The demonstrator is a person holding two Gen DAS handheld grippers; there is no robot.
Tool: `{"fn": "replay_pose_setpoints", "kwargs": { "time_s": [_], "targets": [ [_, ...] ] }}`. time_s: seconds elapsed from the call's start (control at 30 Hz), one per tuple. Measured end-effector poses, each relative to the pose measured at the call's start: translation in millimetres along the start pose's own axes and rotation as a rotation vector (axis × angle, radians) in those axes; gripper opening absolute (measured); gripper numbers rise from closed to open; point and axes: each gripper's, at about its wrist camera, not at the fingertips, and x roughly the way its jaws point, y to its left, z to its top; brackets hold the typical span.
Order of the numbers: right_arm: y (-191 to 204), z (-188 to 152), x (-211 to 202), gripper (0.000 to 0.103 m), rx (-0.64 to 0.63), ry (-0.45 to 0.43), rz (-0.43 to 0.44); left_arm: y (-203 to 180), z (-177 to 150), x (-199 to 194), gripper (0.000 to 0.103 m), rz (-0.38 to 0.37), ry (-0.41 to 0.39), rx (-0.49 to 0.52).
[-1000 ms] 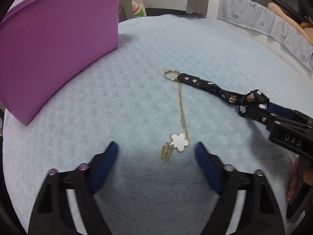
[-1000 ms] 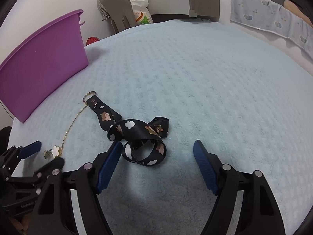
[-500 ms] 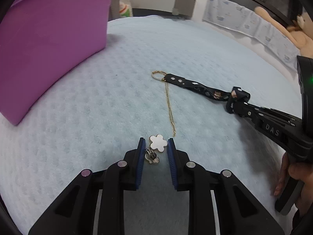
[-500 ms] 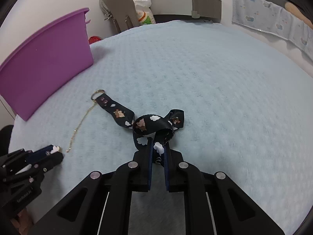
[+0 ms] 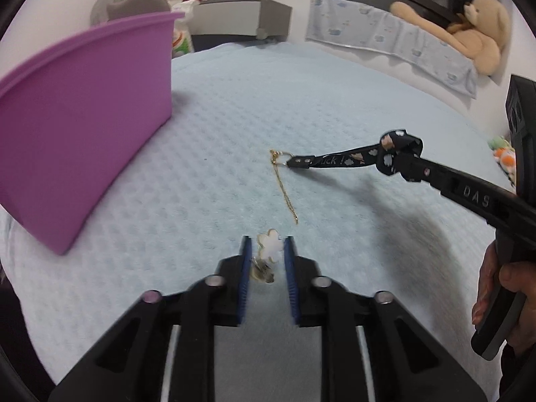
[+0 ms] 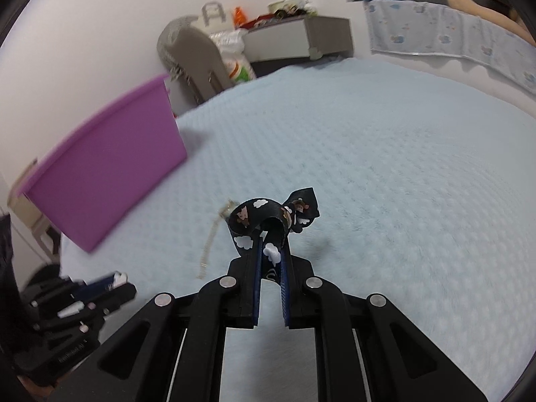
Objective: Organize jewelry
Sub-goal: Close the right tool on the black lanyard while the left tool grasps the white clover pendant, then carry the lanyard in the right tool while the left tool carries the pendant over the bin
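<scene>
A white flower pendant [image 5: 270, 245] sits between the blue pads of my left gripper [image 5: 267, 242], whose jaws are closing on it; small gold charms hang just below. Its gold chain [image 5: 284, 187] runs across the light blue bedspread [image 5: 335, 100] to a ring on a black patterned strap [image 5: 341, 160]. My right gripper [image 6: 272, 244] is shut on the strap's looped end [image 6: 258, 214], which is raised off the bed. In the right wrist view the chain [image 6: 209, 241] is blurred, and the left gripper [image 6: 114, 279] is at the lower left.
A purple tub [image 5: 77, 127] stands on the bed's left side. Beyond the bed are a grey cabinet [image 5: 241, 16], a grey chair back [image 6: 191, 53] and a teddy bear [image 5: 479, 33] on a blue cloth. A hand [image 5: 502, 288] holds the right gripper's handle.
Both grippers went from wide open to closed, the left around the flower pendant, the right on the strap's loop. Both then rose, and the strap now stretches out above the bedspread.
</scene>
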Motion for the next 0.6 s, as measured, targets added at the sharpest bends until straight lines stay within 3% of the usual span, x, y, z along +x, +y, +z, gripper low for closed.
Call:
{"fn": "replay_pose_setpoints", "kwargs": {
  "time_s": [0.27,0.6],
  "targets": [
    [41.1,6.4,-51.7,0.01,0.071,-0.089,-0.022,26.5,11.5,-43.9,0.009,-0.064,-0.031,0.006],
    [105.8,34.9,-103.6,0.01,0.063,-0.19,-0.038,66.6,48.6,-109.6,0.009,-0.149,-0.139,0.024]
  ]
}}
